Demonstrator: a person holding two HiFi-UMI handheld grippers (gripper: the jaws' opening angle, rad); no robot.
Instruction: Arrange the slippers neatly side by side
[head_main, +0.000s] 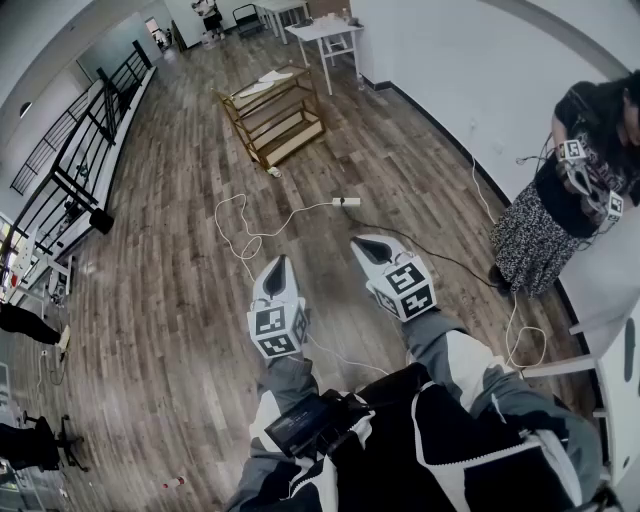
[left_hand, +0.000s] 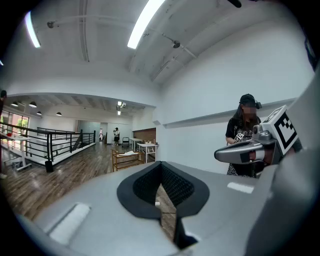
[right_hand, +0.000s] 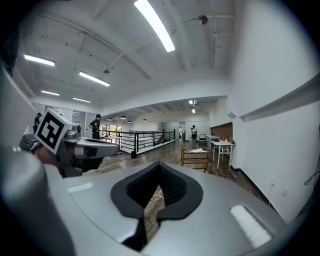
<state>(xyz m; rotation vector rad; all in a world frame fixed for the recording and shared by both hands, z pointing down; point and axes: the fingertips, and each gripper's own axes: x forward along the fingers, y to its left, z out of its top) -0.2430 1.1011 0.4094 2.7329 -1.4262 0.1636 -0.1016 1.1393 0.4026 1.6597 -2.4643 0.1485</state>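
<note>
I can make out no slippers in any view. In the head view my left gripper (head_main: 278, 262) and right gripper (head_main: 362, 243) hover side by side over the wooden floor, pointing away from me. Both are shut with nothing between the jaws. The left gripper view looks along its closed jaws (left_hand: 161, 164) and shows the right gripper (left_hand: 240, 152) beside it. In the right gripper view the jaws (right_hand: 160, 166) are closed and the left gripper (right_hand: 95, 147) is at the left.
A low wooden rack (head_main: 275, 115) stands ahead with pale flat things (head_main: 265, 83) on top. A white table (head_main: 330, 35) is beyond it. A power strip (head_main: 346, 202) and cable (head_main: 245, 235) lie on the floor. A person (head_main: 570, 190) stands by the right wall, a black railing (head_main: 70, 170) runs along the left.
</note>
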